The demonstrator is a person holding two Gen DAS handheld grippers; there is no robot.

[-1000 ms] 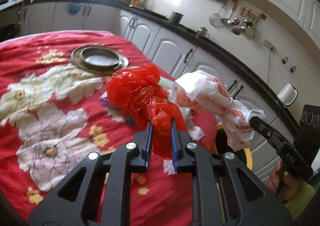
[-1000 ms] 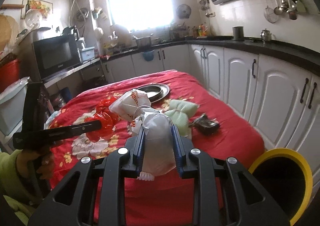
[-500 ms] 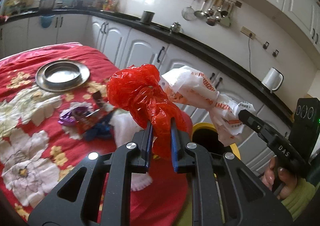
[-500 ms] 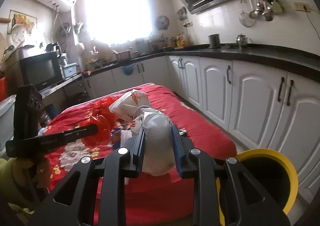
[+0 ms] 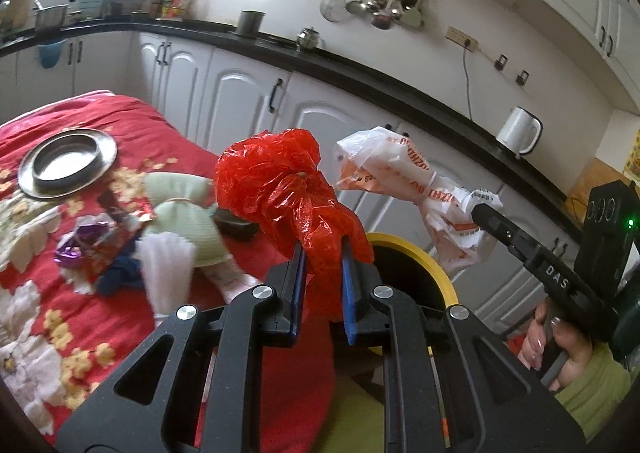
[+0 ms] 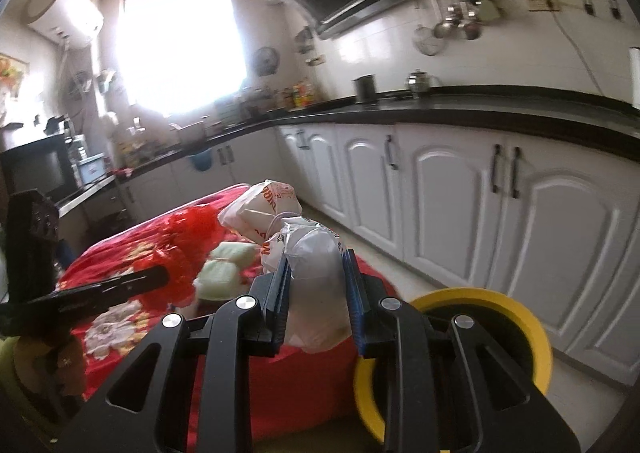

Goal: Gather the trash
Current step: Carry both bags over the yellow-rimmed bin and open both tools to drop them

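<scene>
"DAS" lettering on right gripper [image 5: 480, 215], white bag [image 5: 404, 177] clamped

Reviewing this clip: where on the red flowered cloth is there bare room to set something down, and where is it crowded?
Bare cloth lies along the near left edge, below the purple wrapper. Another free strip runs between the metal plate and the far cabinet-side edge. The middle is crowded: wrappers, a dark blue scrap and the pale green bundle lie close together.
</scene>
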